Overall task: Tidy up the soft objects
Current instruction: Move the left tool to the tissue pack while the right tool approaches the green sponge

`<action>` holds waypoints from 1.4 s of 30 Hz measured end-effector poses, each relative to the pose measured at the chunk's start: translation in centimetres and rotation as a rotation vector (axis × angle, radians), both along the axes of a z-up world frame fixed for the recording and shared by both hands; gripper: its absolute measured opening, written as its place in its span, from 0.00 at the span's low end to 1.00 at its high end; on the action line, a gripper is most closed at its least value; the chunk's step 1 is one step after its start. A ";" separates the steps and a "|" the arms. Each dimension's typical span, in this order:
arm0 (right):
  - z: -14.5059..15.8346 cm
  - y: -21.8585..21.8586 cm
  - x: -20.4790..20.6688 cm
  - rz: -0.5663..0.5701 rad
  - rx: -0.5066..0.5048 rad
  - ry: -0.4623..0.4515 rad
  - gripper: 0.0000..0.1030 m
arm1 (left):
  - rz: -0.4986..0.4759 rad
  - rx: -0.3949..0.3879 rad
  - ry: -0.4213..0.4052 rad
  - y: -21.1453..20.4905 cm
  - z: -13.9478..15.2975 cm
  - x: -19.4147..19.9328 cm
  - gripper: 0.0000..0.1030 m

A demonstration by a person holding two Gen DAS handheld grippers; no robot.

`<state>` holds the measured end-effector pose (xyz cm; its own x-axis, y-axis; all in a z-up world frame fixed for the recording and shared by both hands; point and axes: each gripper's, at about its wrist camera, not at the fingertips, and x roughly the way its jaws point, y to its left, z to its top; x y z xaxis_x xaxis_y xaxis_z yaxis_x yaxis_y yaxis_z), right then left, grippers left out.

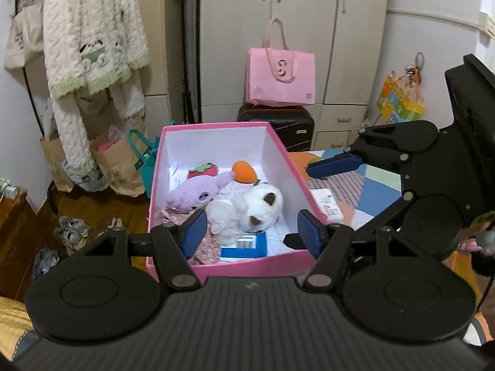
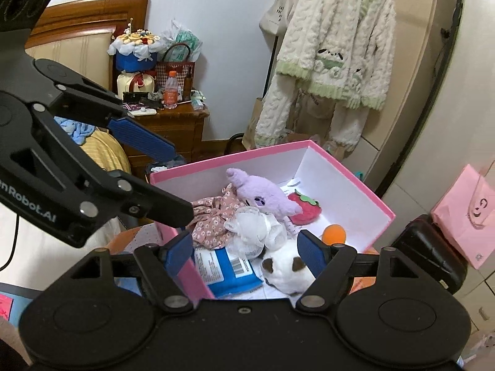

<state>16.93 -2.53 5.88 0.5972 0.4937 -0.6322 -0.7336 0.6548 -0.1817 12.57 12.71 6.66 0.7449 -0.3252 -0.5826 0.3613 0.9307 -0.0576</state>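
An open pink box [image 1: 216, 127] [image 2: 235, 155] holds soft items: a white plush with brown ears [image 1: 261, 205] [image 2: 287, 273], a purple plush [image 1: 198, 193] [image 2: 263, 196], a red strawberry plush [image 1: 204, 170] [image 2: 304, 206], an orange ball [image 1: 244, 171] [image 2: 334, 233], a floral cloth [image 2: 213, 221] and a blue packet [image 1: 244, 244] [image 2: 229, 270]. My left gripper [image 1: 252, 233] [image 2: 181, 185] hovers open over the box's near end, nothing between its pads. My right gripper [image 2: 246, 253] [image 1: 312, 204] stands open at the box's side, its jaws either side of the pink wall without pressing it.
The box sits on a patchwork-covered table [image 1: 371, 185] beside a small white carton [image 1: 328, 205]. Behind are a black suitcase [image 1: 287, 123] with a pink bag [image 1: 281, 77], wardrobe doors, a hanging fuzzy garment [image 1: 92, 37], paper bags [image 1: 117, 160] and a cluttered nightstand [image 2: 173, 123].
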 end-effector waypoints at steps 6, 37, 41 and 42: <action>1.0 -3.0 -2.8 -0.048 0.040 -0.053 0.77 | -0.058 -0.017 0.002 -1.0 1.2 -2.2 0.63; -0.6 -21.0 -6.8 -0.289 0.238 -0.040 0.77 | -0.272 -0.030 0.044 -16.0 -3.9 -0.9 0.64; -1.4 -22.2 -4.6 -0.289 0.286 -0.003 0.77 | -0.245 -0.007 0.034 -17.6 -5.1 0.3 0.65; -1.6 -22.5 -3.9 -0.290 0.293 0.008 0.77 | -0.239 -0.007 0.034 -17.8 -5.4 0.7 0.66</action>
